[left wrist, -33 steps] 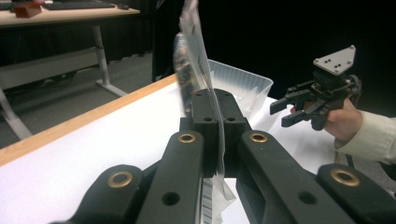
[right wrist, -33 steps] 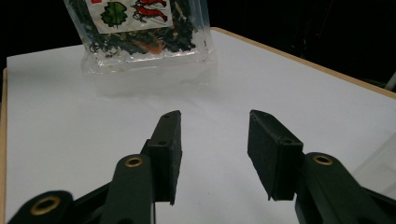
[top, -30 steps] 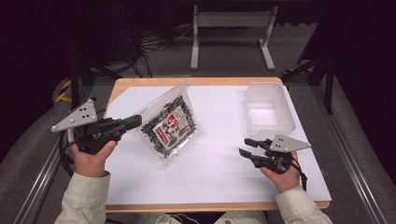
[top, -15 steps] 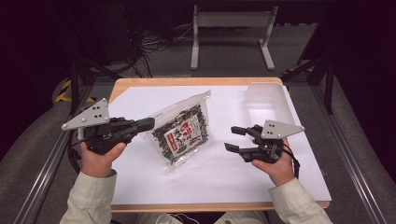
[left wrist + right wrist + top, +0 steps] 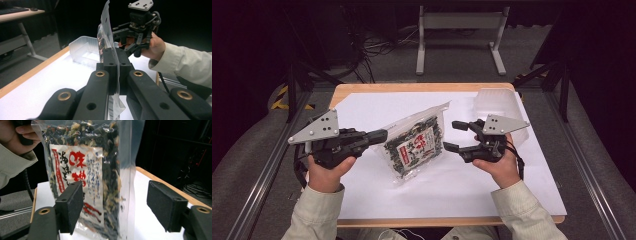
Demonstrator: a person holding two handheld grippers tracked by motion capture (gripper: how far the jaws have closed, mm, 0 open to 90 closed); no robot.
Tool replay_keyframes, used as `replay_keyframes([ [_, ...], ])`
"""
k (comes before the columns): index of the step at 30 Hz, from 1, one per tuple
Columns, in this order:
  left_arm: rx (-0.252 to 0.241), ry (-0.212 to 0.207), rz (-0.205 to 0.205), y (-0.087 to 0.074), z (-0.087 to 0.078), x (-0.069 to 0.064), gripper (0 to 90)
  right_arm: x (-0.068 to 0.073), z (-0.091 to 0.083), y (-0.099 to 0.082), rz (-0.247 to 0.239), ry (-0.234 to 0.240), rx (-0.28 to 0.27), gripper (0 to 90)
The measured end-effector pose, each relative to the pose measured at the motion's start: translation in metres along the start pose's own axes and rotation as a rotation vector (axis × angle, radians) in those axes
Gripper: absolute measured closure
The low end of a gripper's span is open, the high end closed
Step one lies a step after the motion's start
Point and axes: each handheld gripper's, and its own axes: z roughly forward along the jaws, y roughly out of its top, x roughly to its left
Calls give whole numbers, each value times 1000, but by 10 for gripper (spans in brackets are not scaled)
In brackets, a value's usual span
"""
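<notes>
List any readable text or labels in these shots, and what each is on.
Bag of dried food, white label: large red Japanese characters, seemingly "味噌", blurred, so not certain.
Same label: columns of small dark print and a red side strip, too small to read.
Left gripper, right gripper, clear tub: no text seen.

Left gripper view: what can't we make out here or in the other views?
- Left gripper view: the bag shows edge-on, so its label is hidden; the left claw covers its lower edge.
- Right gripper view: bag top and bottom cut off by the frame.
- High view: label print too small; clear tray contents can't be told, right claw overlaps it.
</notes>
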Motion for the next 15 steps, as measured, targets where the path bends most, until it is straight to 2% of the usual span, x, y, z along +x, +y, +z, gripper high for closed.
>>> replay_keyframes([
  [2,-1,-3,2,0,1,-1,895,0,1,0,-6,3,1,274],
  [8,-30,-66,1,-5,7,-6,895,5,13,-3,-17,61,33,211],
  [9,-30,-66,1,-5,7,-6,895,5,13,-3,-17,61,33,211],
  [10,-34,-76,2,-5,8,-7,895,7,15,-4,-17,93,33,210],
  [11,-34,-76,2,-5,8,-7,895,7,15,-4,-17,93,33,210],
  [15,-40,-78,13,-5,10,-12,895,10,21,-6,-19,147,36,199],
])
